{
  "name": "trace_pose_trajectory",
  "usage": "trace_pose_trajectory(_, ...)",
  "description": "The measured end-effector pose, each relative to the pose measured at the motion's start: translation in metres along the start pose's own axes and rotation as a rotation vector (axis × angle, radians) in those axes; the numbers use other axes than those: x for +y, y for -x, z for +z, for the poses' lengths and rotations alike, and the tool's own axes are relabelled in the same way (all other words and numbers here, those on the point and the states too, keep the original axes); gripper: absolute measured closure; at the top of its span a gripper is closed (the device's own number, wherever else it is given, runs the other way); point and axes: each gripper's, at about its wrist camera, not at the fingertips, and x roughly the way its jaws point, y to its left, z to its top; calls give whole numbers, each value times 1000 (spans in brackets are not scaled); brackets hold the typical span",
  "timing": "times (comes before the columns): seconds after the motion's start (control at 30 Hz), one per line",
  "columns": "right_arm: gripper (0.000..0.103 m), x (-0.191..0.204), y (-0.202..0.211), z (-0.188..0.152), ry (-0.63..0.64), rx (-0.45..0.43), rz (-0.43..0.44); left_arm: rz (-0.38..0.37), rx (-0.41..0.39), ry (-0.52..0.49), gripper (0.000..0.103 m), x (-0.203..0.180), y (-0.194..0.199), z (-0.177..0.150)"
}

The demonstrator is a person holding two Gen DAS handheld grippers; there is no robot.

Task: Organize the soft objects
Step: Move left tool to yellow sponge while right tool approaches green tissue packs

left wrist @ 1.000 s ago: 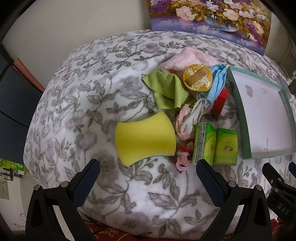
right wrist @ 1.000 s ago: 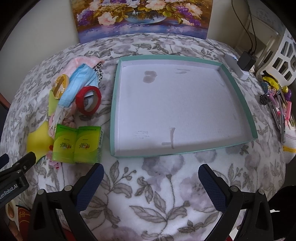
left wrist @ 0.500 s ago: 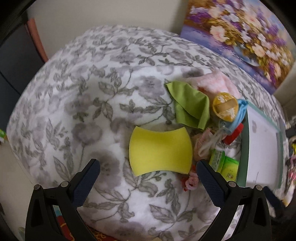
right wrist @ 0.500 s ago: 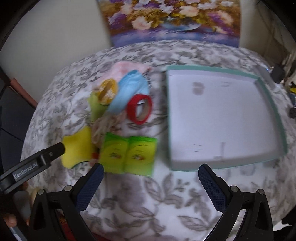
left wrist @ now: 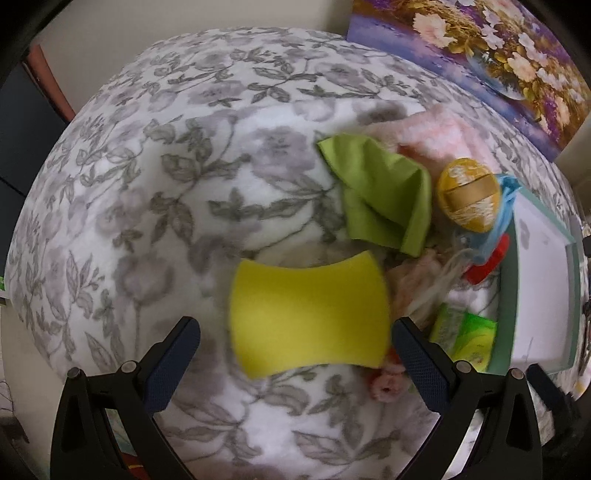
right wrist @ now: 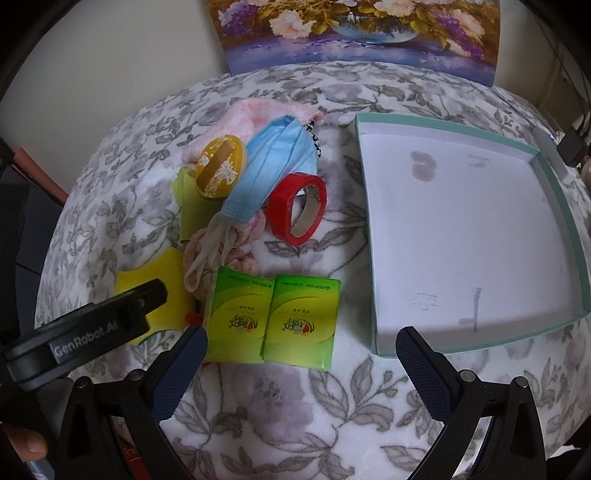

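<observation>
A yellow sponge (left wrist: 308,314) lies on the floral cloth, right between the spread fingers of my open left gripper (left wrist: 295,341). Beyond it sit a green cloth (left wrist: 376,194), a yellow round puff (left wrist: 468,195), a pink fluffy cloth (left wrist: 439,133) and a blue face mask (right wrist: 273,166). Two green tissue packs (right wrist: 271,319) lie just ahead of my open right gripper (right wrist: 301,349), which holds nothing. A red tape roll (right wrist: 297,208) stands beside the mask. The green-rimmed white tray (right wrist: 376,258) is empty.
A floral painting (right wrist: 354,33) leans against the wall behind the table. The left gripper's body (right wrist: 81,332) crosses the lower left of the right wrist view. A pink hair tie (left wrist: 386,384) and pale stockings (right wrist: 221,243) lie among the pile. Cables and a charger (right wrist: 570,147) sit far right.
My left gripper has moved in low over the yellow sponge, which now sits between its fingers. My right gripper has swung left from the tray toward the tissue packs.
</observation>
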Motion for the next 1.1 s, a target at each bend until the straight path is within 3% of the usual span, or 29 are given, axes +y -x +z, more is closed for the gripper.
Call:
trace_pose_trajectory(0.2, 0, -6, 1, 1, -26, 8, -8, 42, 53, 19, 0, 38, -11, -16)
trace_pose_trajectory(0.37, 0, -5, -3, 0, -15, 28, -7, 12, 75, 24, 1, 46, -16, -22)
trace_pose_trajectory(0.43, 0, -6, -5, 0, -22, 41, 0, 26, 62, -4, 10, 40, -15, -21)
trace_pose_trajectory(0.47, 0, -6, -6, 0, -25, 45, 6, 24, 54, -21, 20, 36, -14, -21)
trace_pose_trajectory(0.53, 4, -7, -6, 0, -30, 47, 24, -5, 46, -48, 29, 26, -15, -19)
trace_pose_trajectory(0.6, 17, -7, -6, -1, -30, 49, 39, -38, 53, -61, 31, 20, -16, -17)
trace_pose_trajectory(0.67, 20, -7, -7, -2, -34, 59, 52, -37, 41, -85, 32, 14, -16, -17)
trace_pose_trajectory(0.8, 28, -5, -10, -3, -27, 74, 57, -13, 29, -146, 44, -6, -14, -14)
trace_pose_trajectory(1.1, 40, -2, -29, -1, -10, 119, 16, 12, 41, -209, 48, -38, -27, -19)
